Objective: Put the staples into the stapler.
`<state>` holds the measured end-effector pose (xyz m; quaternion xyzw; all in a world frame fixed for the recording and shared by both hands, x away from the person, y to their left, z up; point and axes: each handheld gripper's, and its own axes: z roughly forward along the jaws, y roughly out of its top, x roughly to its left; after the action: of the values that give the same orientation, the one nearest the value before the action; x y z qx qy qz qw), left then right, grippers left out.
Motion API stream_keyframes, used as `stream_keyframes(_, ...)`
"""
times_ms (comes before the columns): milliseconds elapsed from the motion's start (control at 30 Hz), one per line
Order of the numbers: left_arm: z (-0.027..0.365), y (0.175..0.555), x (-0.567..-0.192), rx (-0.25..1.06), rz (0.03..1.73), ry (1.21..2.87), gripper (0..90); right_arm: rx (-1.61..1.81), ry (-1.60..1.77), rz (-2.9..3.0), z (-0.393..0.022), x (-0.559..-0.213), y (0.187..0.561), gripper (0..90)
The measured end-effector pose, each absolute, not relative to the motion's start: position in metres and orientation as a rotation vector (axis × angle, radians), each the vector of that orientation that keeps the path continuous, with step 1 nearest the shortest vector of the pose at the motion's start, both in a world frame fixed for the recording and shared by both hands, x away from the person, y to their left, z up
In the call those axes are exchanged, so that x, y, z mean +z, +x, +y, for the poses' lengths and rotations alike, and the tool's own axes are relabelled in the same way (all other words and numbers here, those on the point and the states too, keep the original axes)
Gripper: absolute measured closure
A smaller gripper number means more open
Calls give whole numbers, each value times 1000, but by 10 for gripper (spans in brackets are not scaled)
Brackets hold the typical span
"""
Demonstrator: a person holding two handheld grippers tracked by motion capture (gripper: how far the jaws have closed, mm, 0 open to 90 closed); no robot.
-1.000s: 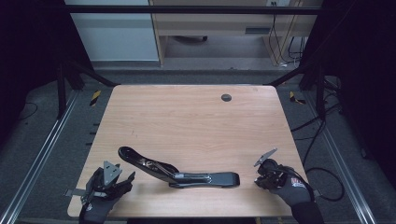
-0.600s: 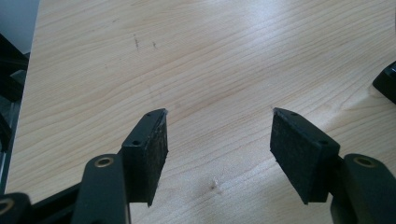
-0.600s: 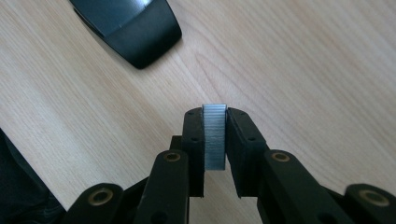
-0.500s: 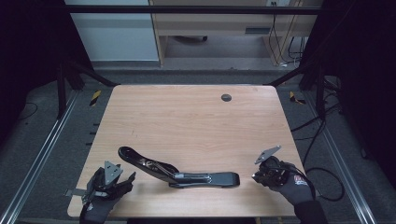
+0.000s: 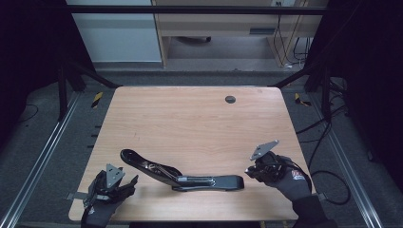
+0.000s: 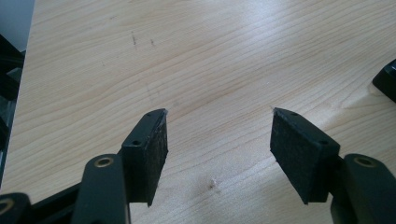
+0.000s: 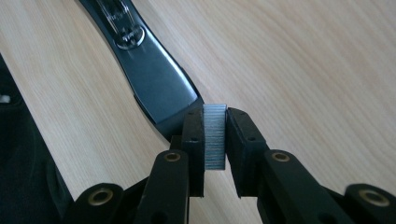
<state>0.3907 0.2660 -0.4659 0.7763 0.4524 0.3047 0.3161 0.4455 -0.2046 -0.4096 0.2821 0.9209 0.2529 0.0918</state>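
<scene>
Right now a grey block of staples sits pinched between the pads of the right claw, low and right of centre in the high view. Just left of it, an opened black stapler lies flat on the bench. At lower left, the left claw gapes wide, holding nothing.

Lighting: table evenly lit from above in the high view, surroundings dark, near-black at both sides; soft glare on the wood in the left gripper view. Focus: high view slightly soft; near claw parts in both gripper views blurred. Shadows: faint and short beside the black stapler.
</scene>
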Motion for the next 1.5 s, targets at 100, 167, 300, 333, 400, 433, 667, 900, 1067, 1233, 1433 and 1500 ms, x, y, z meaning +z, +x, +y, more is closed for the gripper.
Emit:
stream_keyframes(100,266,391,-466,803,1190,2043,363,781,813,2730,-201,-403,447,780)
stream_keyframes(167,266,391,-466,802,1191,2044,363,791,791,2732,-198,-400,449,780)
stream_keyframes(300,266,391,-466,802,1191,2043,363,801,751,2734,-190,-395,450,780)
stream_keyframes(333,266,391,-466,800,1192,2043,363,807,741,2740,-188,-393,450,780)
stream_keyframes(400,266,391,-466,800,1190,2045,364,812,706,2739,-184,-389,452,780)
stream_keyframes(433,266,391,-466,800,1191,2043,363,829,710,2739,-182,-388,452,780)
stream_keyframes(667,266,391,-466,796,1190,2046,363,877,634,2753,-164,-376,455,780)
stream_keyframes(900,267,391,-466,794,1192,2039,363,897,544,2786,-144,-371,460,780)
stream_keyframes(1067,267,391,-466,793,1189,2043,363,897,507,2810,-132,-373,464,780)
stream_keyframes(1233,266,391,-466,791,1191,2044,363,907,469,2825,-125,-372,467,780)
stream_keyframes(1433,267,391,-466,790,1191,2044,363,917,450,2839,-117,-375,470,780)
stream_keyframes(1500,267,391,-466,791,1191,2044,363,920,434,2850,-115,-376,471,780)
